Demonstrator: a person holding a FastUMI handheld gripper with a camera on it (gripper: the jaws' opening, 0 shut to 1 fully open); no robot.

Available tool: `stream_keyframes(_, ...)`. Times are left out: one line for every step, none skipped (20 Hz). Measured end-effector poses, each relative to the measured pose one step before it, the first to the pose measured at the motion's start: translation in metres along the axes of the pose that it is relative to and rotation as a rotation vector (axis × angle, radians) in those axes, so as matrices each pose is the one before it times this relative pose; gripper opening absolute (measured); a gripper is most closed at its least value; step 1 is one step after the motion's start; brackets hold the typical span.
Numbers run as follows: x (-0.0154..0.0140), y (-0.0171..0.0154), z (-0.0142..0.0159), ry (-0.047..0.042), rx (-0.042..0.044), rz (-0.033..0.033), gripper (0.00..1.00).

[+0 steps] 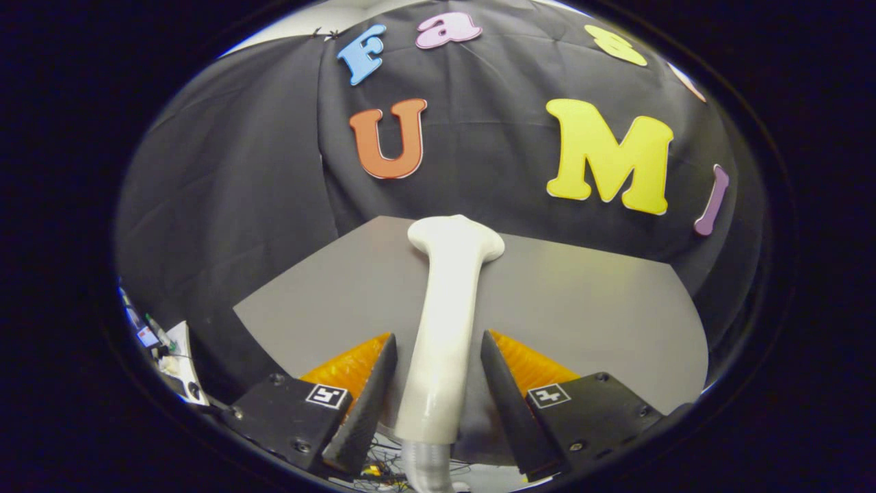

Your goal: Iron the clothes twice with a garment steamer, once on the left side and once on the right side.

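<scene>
A white garment steamer (445,322) runs straight ahead between my fingers, over the grey table (588,308). Its wide head (457,238) reaches the table's far edge. Its ribbed hose (426,469) drops away below the handle's near end. My gripper (438,339) straddles the handle, one finger on each side. A strip of table shows between the left finger (373,390) and the handle, and a narrower shaded strip shows on the right, so the fingers stand open around it. No garment is visible.
The black booth cloth hangs behind and to the left of the table. Small items and cables (168,356) lie low at the left beyond the table's corner. More cables (383,472) show under the gripper.
</scene>
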State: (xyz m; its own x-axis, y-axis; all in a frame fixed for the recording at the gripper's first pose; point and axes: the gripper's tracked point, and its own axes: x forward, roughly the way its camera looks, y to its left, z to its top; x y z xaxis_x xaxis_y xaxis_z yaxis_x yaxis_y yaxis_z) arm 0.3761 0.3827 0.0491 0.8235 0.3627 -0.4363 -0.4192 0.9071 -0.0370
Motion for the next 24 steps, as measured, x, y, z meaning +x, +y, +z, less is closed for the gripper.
stream_keyframes(0.00039,-0.00071,-0.00011,0.00163,0.01157,-0.00826,0.81)
stream_keyframes(0.00097,-0.00052,0.00184,0.00202,0.00247,-0.00437,0.79)
stream_keyframes(0.00082,0.00099,0.00115,0.00421,0.00565,0.00016,0.76)
stream_keyframes(0.00242,-0.00164,0.00049,0.00284,0.00336,-0.00432,0.73)
stream_keyframes(-0.00025,0.00402,0.00114,0.0107,0.04817,0.00908,0.61)
stream_keyframes(-0.00078,0.00272,-0.00103,0.01584,0.01073,0.00999,0.49)
stream_keyframes(0.0017,-0.00077,0.00125,0.00787,0.00079,0.01718,0.44)
stream_keyframes(0.0003,0.00216,0.00137,-0.00178,-0.00037,0.011,0.43)
stream_keyframes(-0.00193,0.00046,0.00015,0.00083,-0.01098,0.00128,0.41)
stream_keyframes(-0.00164,-0.00039,0.00121,-0.00065,-0.00165,0.00148,0.4)
stream_keyframes(-0.00067,-0.00005,-0.00238,0.00063,0.0116,0.00472,0.38)
stream_keyframes(-0.0044,-0.00094,-0.00044,0.00238,0.01409,0.00595,0.37)
stream_keyframes(-0.00456,-0.00041,-0.0002,-0.00843,0.00664,-0.0016,0.37)
stream_keyframes(-0.00651,-0.00233,0.00291,-0.02231,-0.00652,-0.00708,0.36)
stream_keyframes(-0.00837,-0.0023,0.00243,-0.02418,0.0021,-0.0046,0.36)
stream_keyframes(-0.00823,-0.00156,0.0016,-0.01378,0.00216,-0.00001,0.36)
stream_keyframes(-0.01088,-0.00075,0.00112,-0.01713,0.01255,0.0049,0.36)
stream_keyframes(-0.01148,-0.00126,0.00228,-0.01372,0.01364,0.00905,0.36)
stream_keyframes(-0.01169,-0.00023,0.00064,-0.01095,0.00741,0.00832,0.36)
stream_keyframes(-0.01421,-0.0013,0.00316,-0.01783,0.01075,0.00553,0.36)
stream_keyframes(-0.01782,-0.00486,0.00361,-0.02238,0.00316,0.00129,0.36)
stream_keyframes(-0.01762,-0.00531,0.00586,-0.02432,0.00621,-0.00036,0.36)
stream_keyframes(-0.01562,-0.00397,0.00482,-0.02275,0.00981,0.00122,0.36)
stream_keyframes(-0.01855,-0.00559,0.00603,-0.02042,0.01323,0.00197,0.36)
